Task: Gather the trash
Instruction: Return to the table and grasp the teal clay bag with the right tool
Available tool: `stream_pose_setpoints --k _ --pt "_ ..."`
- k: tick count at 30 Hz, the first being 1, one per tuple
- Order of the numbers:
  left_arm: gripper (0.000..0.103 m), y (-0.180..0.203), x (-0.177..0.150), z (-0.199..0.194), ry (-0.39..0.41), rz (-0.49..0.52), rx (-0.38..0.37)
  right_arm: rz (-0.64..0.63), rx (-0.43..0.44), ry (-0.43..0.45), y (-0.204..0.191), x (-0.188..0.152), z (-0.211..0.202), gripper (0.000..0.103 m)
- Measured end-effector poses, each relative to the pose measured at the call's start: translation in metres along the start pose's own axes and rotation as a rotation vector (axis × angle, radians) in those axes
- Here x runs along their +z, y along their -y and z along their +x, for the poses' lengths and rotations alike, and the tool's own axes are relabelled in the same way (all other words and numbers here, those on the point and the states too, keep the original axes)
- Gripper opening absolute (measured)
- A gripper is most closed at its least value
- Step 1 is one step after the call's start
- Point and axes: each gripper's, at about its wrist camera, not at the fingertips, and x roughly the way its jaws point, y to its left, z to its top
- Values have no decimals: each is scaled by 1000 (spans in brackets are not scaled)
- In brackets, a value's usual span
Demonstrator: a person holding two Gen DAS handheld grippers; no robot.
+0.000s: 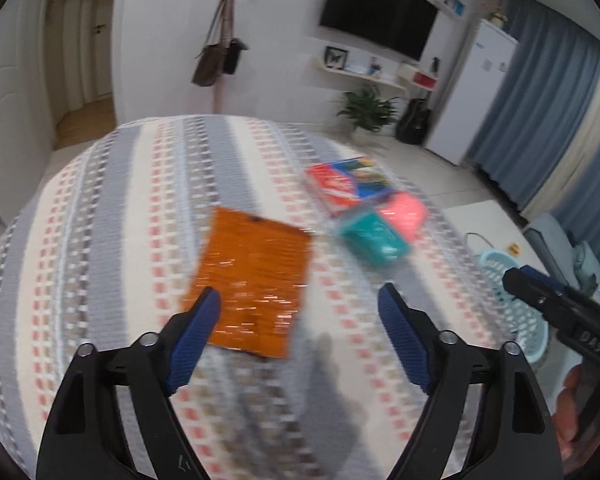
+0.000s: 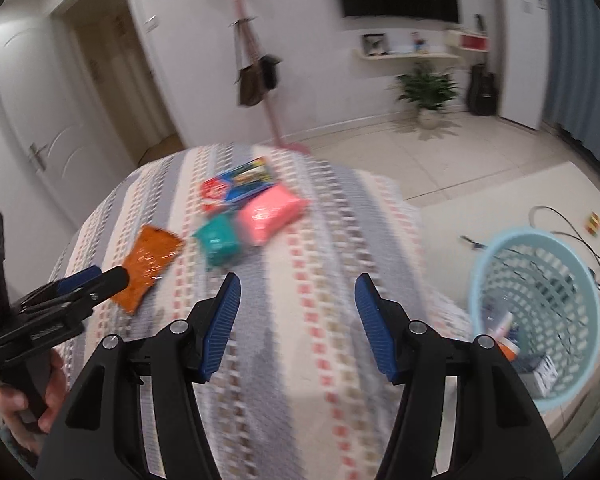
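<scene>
An orange foil wrapper [image 1: 256,276] [image 2: 148,264] lies flat on the striped bed cover [image 1: 100,240] [image 2: 300,360]. Beyond it sit a teal packet [image 1: 374,238] [image 2: 218,242], a pink packet [image 1: 402,212] [image 2: 270,212] and a red-and-blue packet [image 1: 348,184] [image 2: 236,184], bunched together. My left gripper [image 1: 298,288] [image 2: 112,276] hovers open over the wrapper's near edge, gripping nothing. My right gripper [image 2: 299,276] [image 1: 516,278] is open over bare cover, short of the packets, with nothing between its fingers.
A light blue slotted basket [image 2: 478,276] [image 1: 496,264] stands on the floor to the right of the bed, with some trash inside. Cables and a small cube lie on a white mat beyond it. A coat stand, plant, guitar and fridge line the far wall.
</scene>
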Motion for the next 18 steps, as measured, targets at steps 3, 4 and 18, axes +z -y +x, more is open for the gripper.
stream_pose_setpoints --k 3,4,18 --pt "82 -18 1 4 -14 -11 25 -37 21 -29 -18 6 13 56" --pt "83 -23 1 6 -23 -14 23 -60 21 -33 -26 8 18 56" --pt "85 -30 -6 32 -60 48 42 -143 68 -55 -62 19 67 60"
